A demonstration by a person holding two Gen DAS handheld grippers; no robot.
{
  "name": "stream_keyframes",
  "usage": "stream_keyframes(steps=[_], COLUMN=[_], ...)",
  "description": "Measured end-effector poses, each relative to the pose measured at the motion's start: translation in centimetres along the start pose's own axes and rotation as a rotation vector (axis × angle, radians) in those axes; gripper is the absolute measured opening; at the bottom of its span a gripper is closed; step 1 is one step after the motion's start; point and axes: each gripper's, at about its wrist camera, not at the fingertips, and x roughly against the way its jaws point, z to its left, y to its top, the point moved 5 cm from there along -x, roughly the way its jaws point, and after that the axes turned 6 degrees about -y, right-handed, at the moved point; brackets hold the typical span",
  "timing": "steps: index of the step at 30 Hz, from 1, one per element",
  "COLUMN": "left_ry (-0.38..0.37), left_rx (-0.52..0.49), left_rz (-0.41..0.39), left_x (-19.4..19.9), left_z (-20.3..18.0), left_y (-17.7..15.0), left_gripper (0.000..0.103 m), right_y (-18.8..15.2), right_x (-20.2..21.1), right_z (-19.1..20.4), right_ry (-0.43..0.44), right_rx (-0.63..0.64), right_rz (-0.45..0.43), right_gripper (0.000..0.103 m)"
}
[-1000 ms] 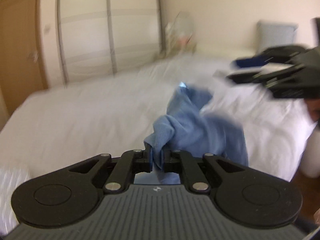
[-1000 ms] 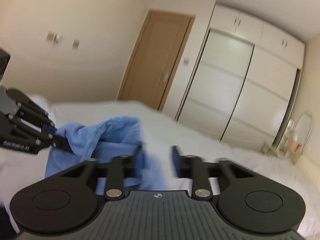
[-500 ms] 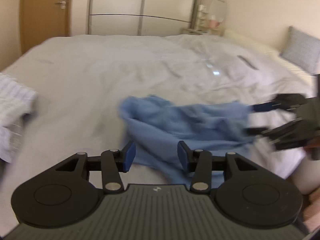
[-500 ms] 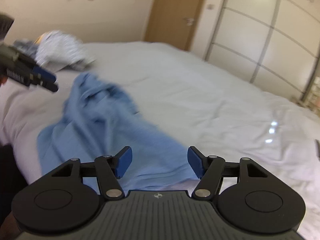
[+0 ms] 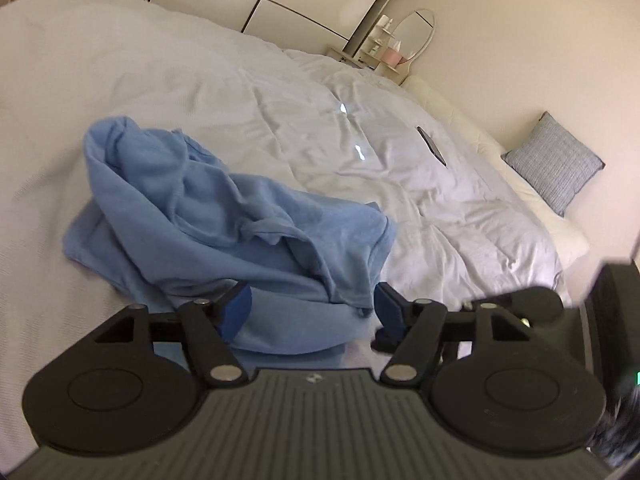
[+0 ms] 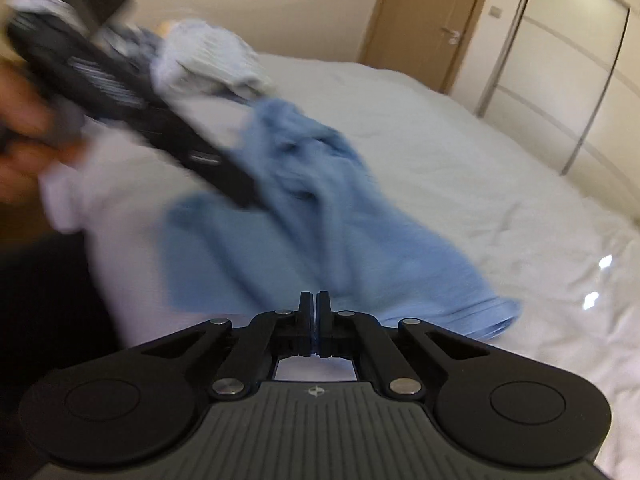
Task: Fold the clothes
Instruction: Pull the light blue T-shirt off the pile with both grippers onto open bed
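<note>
White bedding (image 5: 400,168) carries the crumpled blue garment (image 5: 224,220) near its front edge; my left gripper (image 5: 310,306) is opening over its hem, right gripper (image 6: 315,312) pressed together, so I should spread it flat first.

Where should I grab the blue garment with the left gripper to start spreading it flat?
Take the blue garment by its hemmed near edge, which droops off the bed between the opening jaws of the left gripper. Come in from the near side; elsewhere it is bunched.
</note>
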Motion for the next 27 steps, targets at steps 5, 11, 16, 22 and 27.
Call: stream_keyframes(steps=[5, 11, 16, 22, 27], left_ry=[0.000, 0.054, 0.074, 0.062, 0.241], left_rx=[0.052, 0.059, 0.019, -0.089, -0.151], left_rz=[0.007, 0.028, -0.003, -0.044, -0.039], left_x=[-2.7, -7.1, -6.4, 2.8, 11.2], left_z=[0.3, 0.7, 0.8, 0.5, 3.7], left_y=[1.3, 2.2, 2.8, 2.5, 1.8], left_gripper=[0.063, 0.057, 0.000, 0.000, 0.000], right_y=[-1.3, -2.1, -2.5, -1.1, 0.5], right_x=[0.4, 0.7, -1.6, -4.5, -5.4], right_z=[-0.9, -5.4, -8.7, -11.7, -11.1], right_ry=[-0.071, -0.213, -0.275, -0.250, -0.165], right_rx=[-0.035, -0.104, -0.061, -0.081, -0.110], right_rz=[0.007, -0.022, -0.004, -0.032, -0.064], right_gripper=[0.000, 0.054, 0.056, 0.056, 0.056])
